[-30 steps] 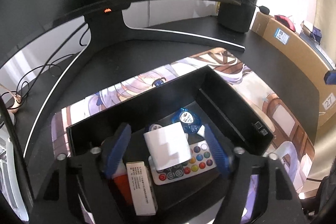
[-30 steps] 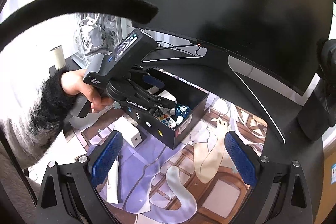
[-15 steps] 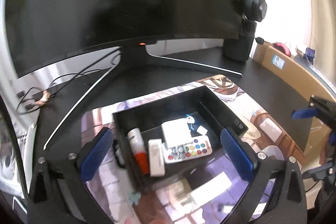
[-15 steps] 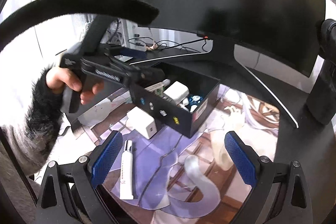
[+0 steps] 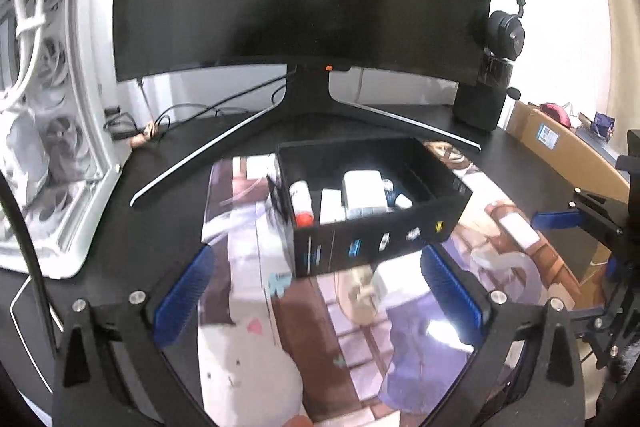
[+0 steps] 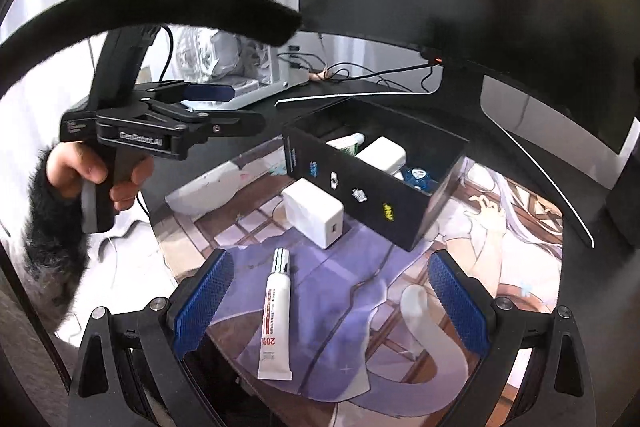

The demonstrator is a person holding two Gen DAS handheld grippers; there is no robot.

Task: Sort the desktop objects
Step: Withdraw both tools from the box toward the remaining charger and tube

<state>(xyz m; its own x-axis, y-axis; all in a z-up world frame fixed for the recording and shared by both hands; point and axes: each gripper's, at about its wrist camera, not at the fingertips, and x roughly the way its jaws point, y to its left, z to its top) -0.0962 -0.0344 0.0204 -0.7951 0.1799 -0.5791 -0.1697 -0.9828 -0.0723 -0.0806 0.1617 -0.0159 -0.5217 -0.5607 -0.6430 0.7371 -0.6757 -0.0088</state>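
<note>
Fingers (image 6: 456, 303) of right gripper (image 6: 328, 301) spread wide, holding nothing, above white tube (image 6: 276, 311) at lower centre; left gripper (image 5: 316, 301) equally wide, empty. Best straddle tube across its width (cap end narrower). White charger (image 6: 314, 211) lies beyond, touching black box (image 6: 360, 195); counter (image 6: 256, 103) cables well clear.

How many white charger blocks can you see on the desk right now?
2. One white charger block lies on the desk mat, just outside the black box. The other charger block sits inside that box. More may be hidden behind the box walls.
</note>
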